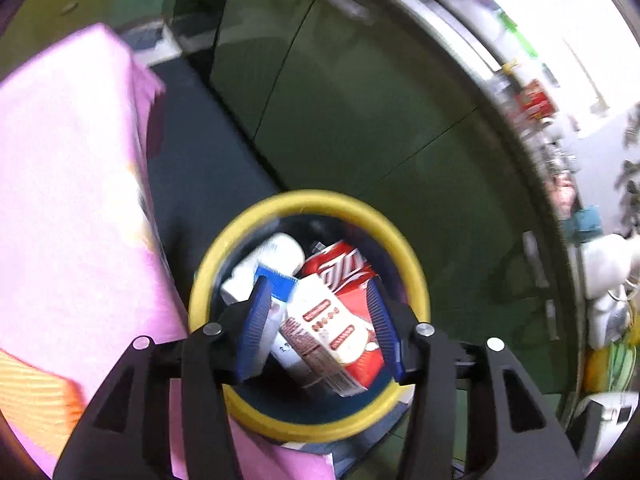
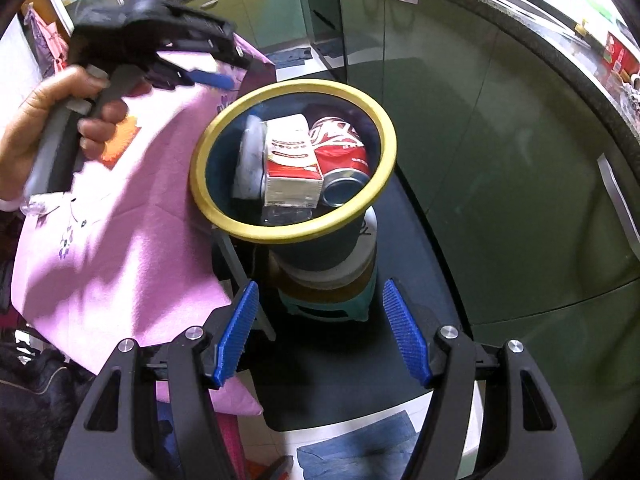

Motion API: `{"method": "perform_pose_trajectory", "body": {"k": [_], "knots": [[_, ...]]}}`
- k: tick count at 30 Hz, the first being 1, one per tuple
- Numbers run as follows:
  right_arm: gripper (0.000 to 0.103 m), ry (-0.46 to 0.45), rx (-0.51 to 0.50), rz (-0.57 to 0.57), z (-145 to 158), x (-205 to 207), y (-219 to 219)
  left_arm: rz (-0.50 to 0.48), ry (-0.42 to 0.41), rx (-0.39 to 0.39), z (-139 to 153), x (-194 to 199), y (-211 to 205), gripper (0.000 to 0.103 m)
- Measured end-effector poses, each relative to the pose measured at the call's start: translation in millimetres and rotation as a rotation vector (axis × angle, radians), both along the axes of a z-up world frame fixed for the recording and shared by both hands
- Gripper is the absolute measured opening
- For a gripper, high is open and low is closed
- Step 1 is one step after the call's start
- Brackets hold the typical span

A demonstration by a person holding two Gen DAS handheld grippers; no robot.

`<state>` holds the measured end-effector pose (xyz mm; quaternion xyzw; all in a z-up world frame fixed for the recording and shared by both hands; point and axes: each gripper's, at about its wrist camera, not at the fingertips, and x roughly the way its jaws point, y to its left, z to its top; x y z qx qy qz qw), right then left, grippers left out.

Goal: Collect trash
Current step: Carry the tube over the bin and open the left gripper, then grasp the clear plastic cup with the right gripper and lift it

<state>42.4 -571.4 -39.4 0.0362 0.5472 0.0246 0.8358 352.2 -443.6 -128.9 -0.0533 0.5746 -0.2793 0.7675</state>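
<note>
Both tools are held released: right tool [image 2: 320,328] empty, left tool [image 1: 320,320] over the bin [image 2: 224,208]; carton [image 2: 292,168] apparently lies inside.

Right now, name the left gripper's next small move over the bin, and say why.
Probably lift the left gripper clear. Its pads stand apart, and the red-and-white carton already lies inside the yellow-rimmed bin beside the can, so nothing seems left to release.

Bin [image 2: 224,216]: dark smooth plastic, matt yellow rim. Can [image 2: 344,160]: glossy metal, bare shiny end. Carton [image 2: 292,168]: printed paperboard. Table [image 2: 120,240] cover: pink soft cloth. Cupboard fronts [image 2: 500,140]: glossy green. Right tool [image 2: 328,332]: matt black plastic; pads [image 2: 404,332] blue, ribbed.
</note>
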Motion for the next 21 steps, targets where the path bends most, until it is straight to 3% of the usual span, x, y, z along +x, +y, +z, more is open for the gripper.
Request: {"method": "perform_pose_trajectory", "body": {"k": [4, 6, 9, 11, 14, 21], "knots": [[0.065, -0.050, 0.026, 0.050, 11.9, -0.8, 10.9, -0.062, -0.147, -0.080, 73.0, -19.9, 35.8, 0.048], [0.065, -0.083, 0.040, 0.103, 21.0, 0.3, 23.1, -0.080, -0.222, -0.109, 105.4, -32.6, 64.5, 0.055], [0.067, -0.129, 0.070, 0.223, 36.9, 3.3, 51.8, -0.075, -0.340, -0.116, 148.4, -59.0, 130.3, 0.059], [0.074, -0.154, 0.080, 0.321, 44.8, 6.4, 78.9, -0.047, -0.393, -0.096, 163.5, -71.1, 173.0, 0.059], [0.074, -0.175, 0.103, 0.524, 58.1, 17.8, 141.0, 0.042, -0.456, -0.051, 174.0, -96.7, 247.9, 0.060], [0.080, -0.231, 0.180, 0.898, 68.3, 54.1, 281.7, 0.281, -0.527, -0.028, 163.2, -172.5, 389.4, 0.064]]}}
